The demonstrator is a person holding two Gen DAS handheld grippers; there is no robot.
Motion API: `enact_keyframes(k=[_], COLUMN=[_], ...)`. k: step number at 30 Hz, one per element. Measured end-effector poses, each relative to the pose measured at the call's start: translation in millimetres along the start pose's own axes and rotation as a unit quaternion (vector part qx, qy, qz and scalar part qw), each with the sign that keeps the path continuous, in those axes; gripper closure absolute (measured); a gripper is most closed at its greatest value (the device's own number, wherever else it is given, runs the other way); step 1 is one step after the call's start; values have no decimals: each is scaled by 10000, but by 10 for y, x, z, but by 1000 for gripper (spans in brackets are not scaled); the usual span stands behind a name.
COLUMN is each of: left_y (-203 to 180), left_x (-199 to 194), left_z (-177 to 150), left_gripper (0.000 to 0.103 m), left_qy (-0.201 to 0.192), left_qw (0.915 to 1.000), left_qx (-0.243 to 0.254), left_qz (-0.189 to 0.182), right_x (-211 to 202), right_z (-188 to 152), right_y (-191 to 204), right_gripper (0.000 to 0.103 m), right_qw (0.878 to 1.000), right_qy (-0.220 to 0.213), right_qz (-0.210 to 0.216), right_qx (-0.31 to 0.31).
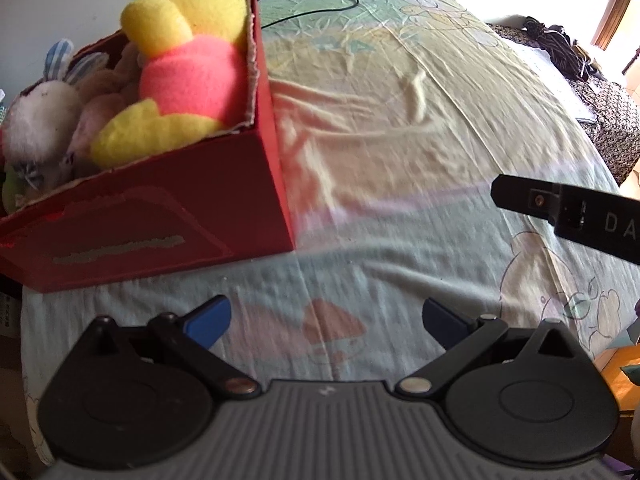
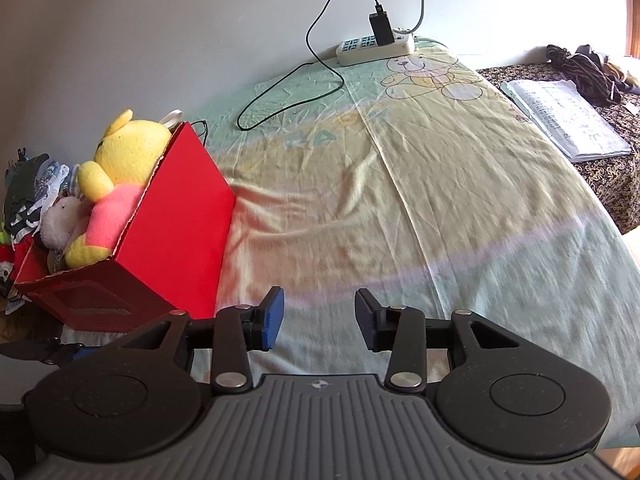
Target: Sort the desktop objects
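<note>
Showing open book (image 2: 568, 120) only from right claw (image 2: 320, 320)

1. Your open red cardboard box (image 1: 160, 216) sits at the left edge of the pastel bedsheet, packed full.
2. A yellow plush bear in a pink shirt (image 1: 188, 68) lies on top.
3. A white fluffy bunny (image 1: 40, 120) rests beside it.

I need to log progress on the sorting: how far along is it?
Seemingly near the end. Done: the yellow bear and other soft toys sit in the red box. In hand: nothing; the left gripper and right gripper are open. Left: no loose toys show on the bedsheet; only a power strip remains.
</note>
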State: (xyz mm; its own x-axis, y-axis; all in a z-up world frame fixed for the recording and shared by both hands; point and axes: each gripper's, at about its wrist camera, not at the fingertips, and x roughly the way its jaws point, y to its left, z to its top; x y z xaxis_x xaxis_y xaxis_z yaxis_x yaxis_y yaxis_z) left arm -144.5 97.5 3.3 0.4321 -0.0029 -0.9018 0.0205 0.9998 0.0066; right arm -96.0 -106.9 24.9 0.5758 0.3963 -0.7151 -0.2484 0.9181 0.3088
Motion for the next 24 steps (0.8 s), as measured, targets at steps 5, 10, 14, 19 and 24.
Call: enact_keyframes(k=[5,10,14,19,24], left_y=[118,310,469,673,876], left_x=[-204,-423,-516,-586,-687], left_z=[47,137,230,318,431], left_gripper=[1,1,1,1,1], left_qy=[-317,-609,-667,-726,-866], left_qw=[9992,9979,9972,9963,9953], left_qx=[52,107,195,187,229], left_qz=[-217,-211,-286,-414,-378], right_x=[-11,-27,-46,-99,-141], right_z=[31,64,125,219,327], right_y=[194,385,517,664,827], right_gripper=[61,61,61,61,60], right_qw=[9996,9990,9984,9960,9940], right_qy=[-138,-275,-394,-642,-858], right_qz=[-148,-251,-375,-595,-672], right_qx=[-190,-228,-169,-156,-128])
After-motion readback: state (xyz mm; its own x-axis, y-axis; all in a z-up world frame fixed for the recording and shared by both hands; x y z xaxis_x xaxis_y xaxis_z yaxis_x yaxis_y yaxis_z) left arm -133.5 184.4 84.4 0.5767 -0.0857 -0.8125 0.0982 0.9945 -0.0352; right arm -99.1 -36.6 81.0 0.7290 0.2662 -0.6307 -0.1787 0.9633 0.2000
